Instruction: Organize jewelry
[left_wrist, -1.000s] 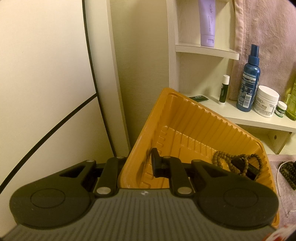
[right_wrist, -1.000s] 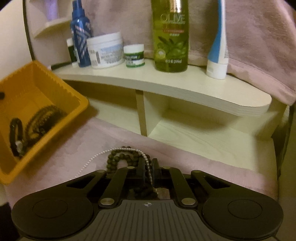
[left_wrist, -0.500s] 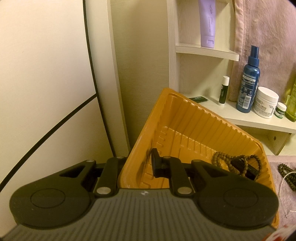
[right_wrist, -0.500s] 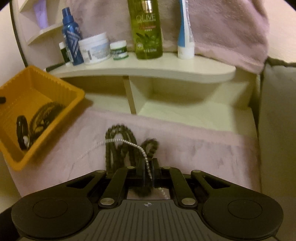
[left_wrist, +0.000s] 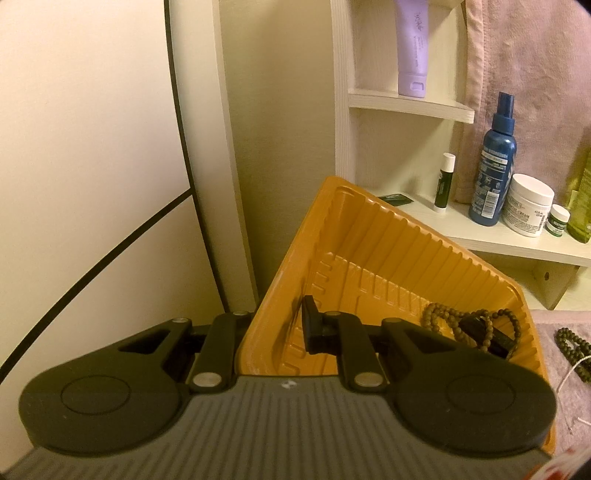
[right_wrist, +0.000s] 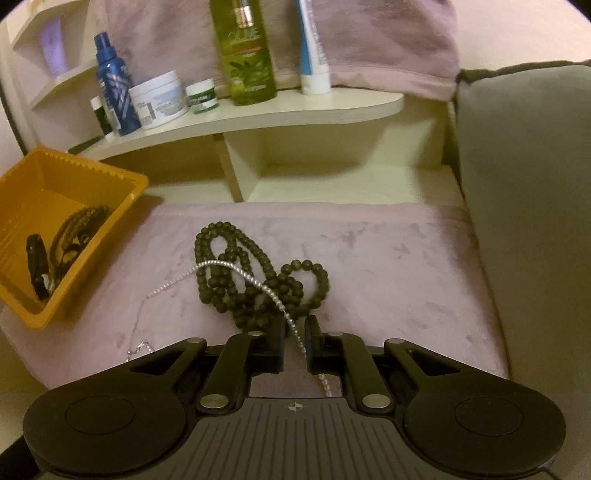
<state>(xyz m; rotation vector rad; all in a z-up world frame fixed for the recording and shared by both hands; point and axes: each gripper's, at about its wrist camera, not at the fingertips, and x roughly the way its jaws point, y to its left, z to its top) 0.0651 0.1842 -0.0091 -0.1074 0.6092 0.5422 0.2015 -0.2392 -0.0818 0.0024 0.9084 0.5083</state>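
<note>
Your left tongs (left_wrist: 275, 328) clench the orange ribbed plastic tray's (left_wrist: 373, 236) wall. Your right tongs (right_wrist: 295, 338) are opening; the silver chain (right_wrist: 218, 263) between them, draped over dark beads (right_wrist: 236, 280) at 12 o'clock, may snag.

The left gripper (left_wrist: 275, 325) is pointing downward, its jaws clamping a thin wall between them. The right gripper (right_wrist: 295, 341) is angling down more steeply, its jaws opening with a narrow gap, a thin chain running between its fingers (right_wrist: 314, 332).
</note>
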